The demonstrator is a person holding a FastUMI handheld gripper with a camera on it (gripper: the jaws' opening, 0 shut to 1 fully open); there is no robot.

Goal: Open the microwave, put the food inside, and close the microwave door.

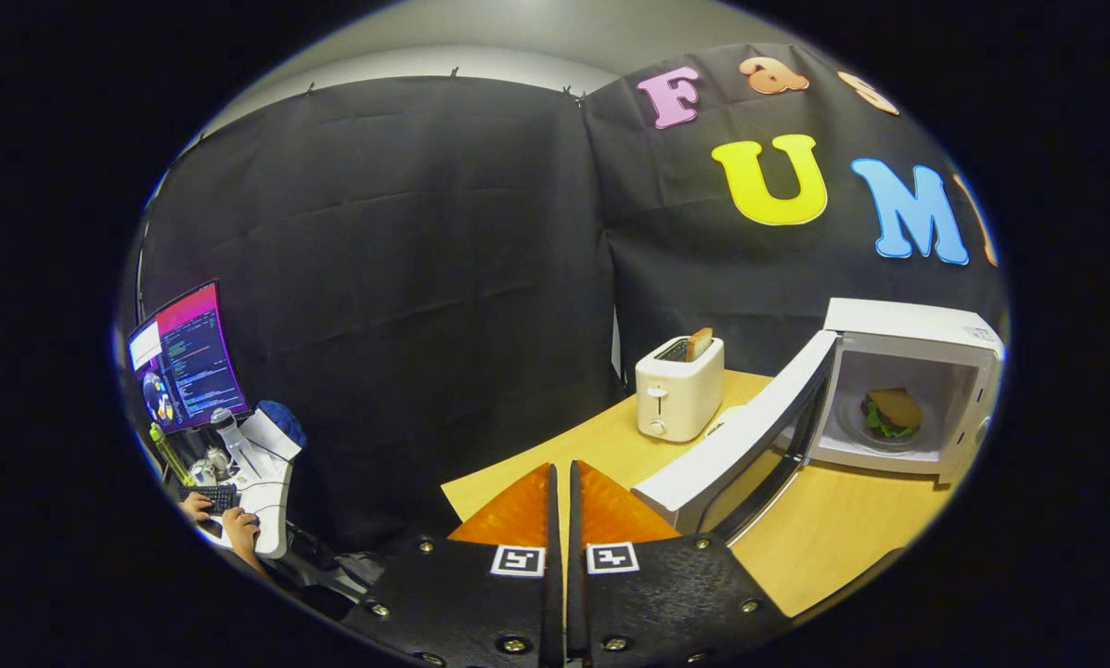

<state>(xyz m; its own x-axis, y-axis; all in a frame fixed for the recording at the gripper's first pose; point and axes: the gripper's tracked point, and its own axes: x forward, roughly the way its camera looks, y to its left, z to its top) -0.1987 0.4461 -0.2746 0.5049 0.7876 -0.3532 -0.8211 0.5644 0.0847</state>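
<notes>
Your gripper (pixel 561 482) has its two orange fingers (pixel 518 510) pressed together with only a thin slit between them, and they pinch nothing. They hang over the near corner of the wooden table (pixel 833 538). Just to the right of the fingertips is the free edge of the microwave door (pixel 741 445), which stands swung wide open toward you, its white frame and dark window running back to the hinge side of the microwave (pixel 917 390). You cannot tell from here whether the right finger touches that door edge or sits just beside it. The microwave itself stands beyond the fingers, to the right, on the far part of the table, with its cavity facing you. Inside, on the round plate (pixel 852 431), lies the food (pixel 892 413): a sandwich with a brown bread top and green leaf showing at its edge. Beyond the fingers and left of the open door, a white toaster (pixel 677 390) stands upright on the table with a slice of toast (pixel 699 343) sticking out of its slot. Well off to the left, past the table, a lit monitor (pixel 188 357) stands over a cluttered desk where a person's hands (pixel 221 515) rest at a keyboard (pixel 213 498), with a bottle (pixel 230 431) near them.
</notes>
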